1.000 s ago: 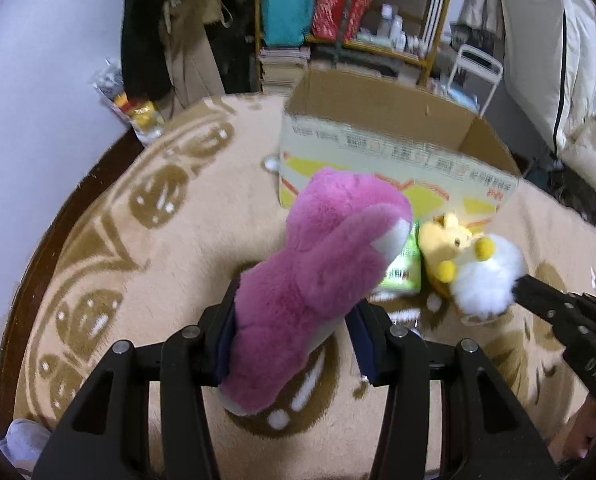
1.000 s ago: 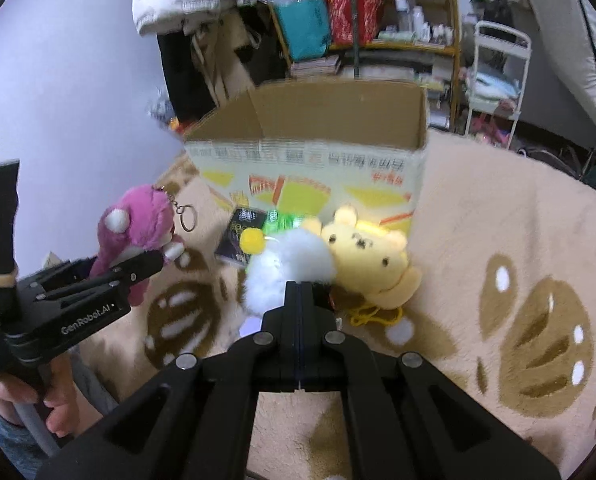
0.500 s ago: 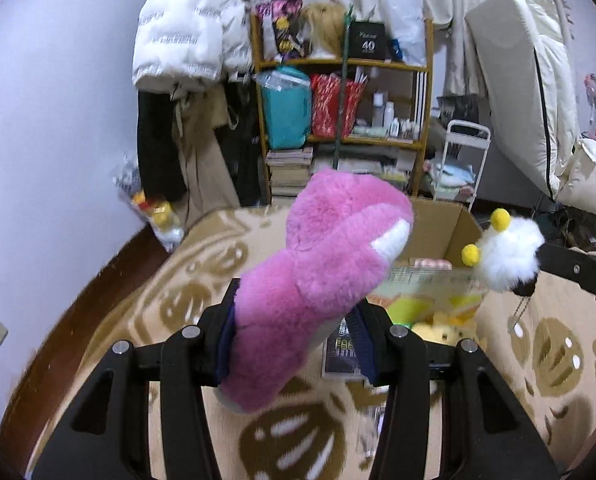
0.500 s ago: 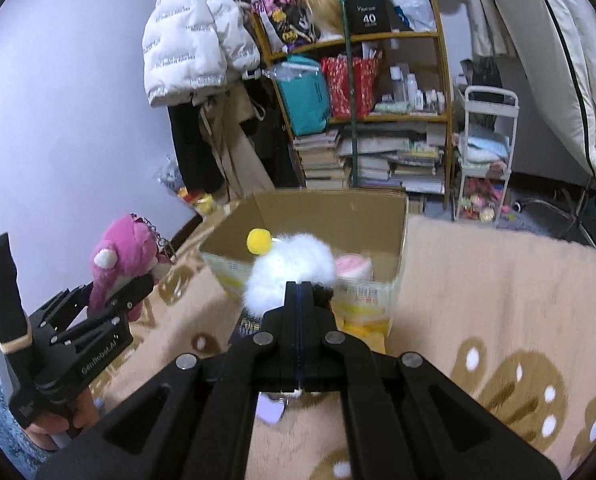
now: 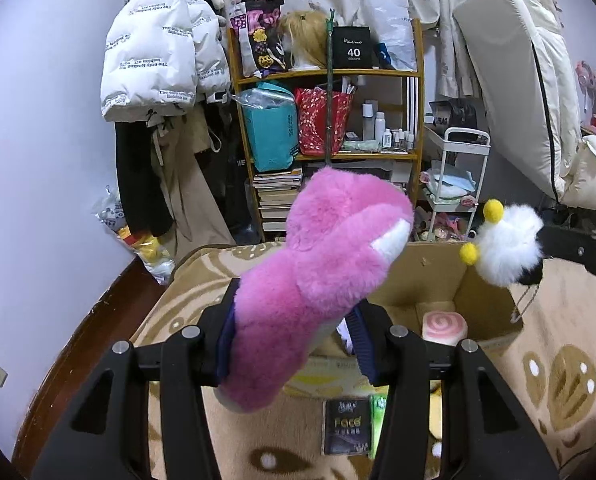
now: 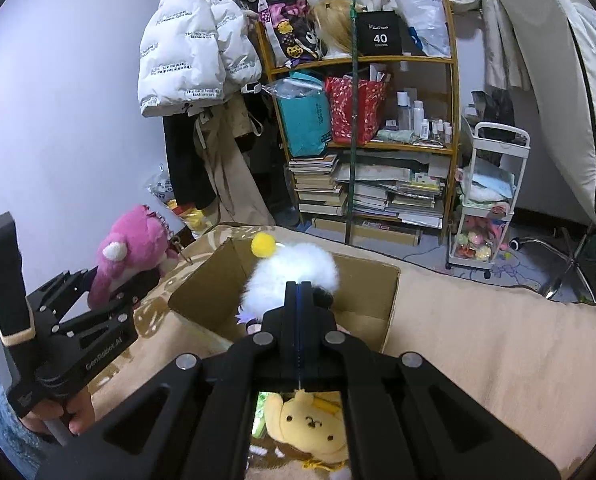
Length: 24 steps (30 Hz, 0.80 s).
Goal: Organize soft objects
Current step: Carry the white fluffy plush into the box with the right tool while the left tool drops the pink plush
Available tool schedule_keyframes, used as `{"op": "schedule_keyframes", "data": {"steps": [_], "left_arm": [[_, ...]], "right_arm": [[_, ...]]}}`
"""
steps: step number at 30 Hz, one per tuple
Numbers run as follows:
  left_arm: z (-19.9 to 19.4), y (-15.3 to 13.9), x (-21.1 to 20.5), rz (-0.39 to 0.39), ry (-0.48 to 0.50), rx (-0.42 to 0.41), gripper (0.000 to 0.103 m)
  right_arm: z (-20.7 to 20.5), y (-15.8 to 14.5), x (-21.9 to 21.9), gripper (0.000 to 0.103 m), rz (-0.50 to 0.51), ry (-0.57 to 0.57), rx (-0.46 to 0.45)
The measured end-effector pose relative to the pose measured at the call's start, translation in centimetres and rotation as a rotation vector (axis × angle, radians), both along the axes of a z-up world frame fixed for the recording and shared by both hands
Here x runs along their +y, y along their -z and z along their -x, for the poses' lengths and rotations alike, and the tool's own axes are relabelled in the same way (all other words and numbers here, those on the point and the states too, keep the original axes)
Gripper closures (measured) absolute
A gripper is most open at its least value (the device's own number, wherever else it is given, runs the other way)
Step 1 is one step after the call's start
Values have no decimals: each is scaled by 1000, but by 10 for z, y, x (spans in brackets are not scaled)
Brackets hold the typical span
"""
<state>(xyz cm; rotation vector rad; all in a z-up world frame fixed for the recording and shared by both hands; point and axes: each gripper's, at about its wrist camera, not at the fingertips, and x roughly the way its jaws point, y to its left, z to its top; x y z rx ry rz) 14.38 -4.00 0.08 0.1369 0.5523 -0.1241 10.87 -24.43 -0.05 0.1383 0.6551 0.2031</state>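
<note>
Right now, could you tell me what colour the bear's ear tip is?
White, on a pink bear; clearest in the right wrist view.

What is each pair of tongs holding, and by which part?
The left tongs grip the pink plush bear around its lower body. The right tongs are shut on the white fluffy pom-pom toy, pinching its near underside.

Matte black left gripper (image 5: pixel 294 332), navy finger pads (image 5: pixel 362 338), round silver screws on linkage arms. "GenRobot.AI" lettering on side, tan band on upright block. Identical black right gripper (image 6: pixel 298 296). Bare-skinned hand (image 6: pixel 72 416) on grey handle.
</note>
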Motion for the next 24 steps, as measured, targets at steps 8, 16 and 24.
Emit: {"op": "schedule_keyframes", "data": {"steps": [8,16,24], "left_arm": [[-26,24,-17,-10,26,46,55],[-38,45,-34,-97,33,82,47],[-38,43,-27,-54,45,102,33]], "right_arm": [[-22,36,-3,103,-37,-21,69],[-34,65,-9,102,-48,-16,134],[-34,73,-11,102,-52,-26,167]]}}
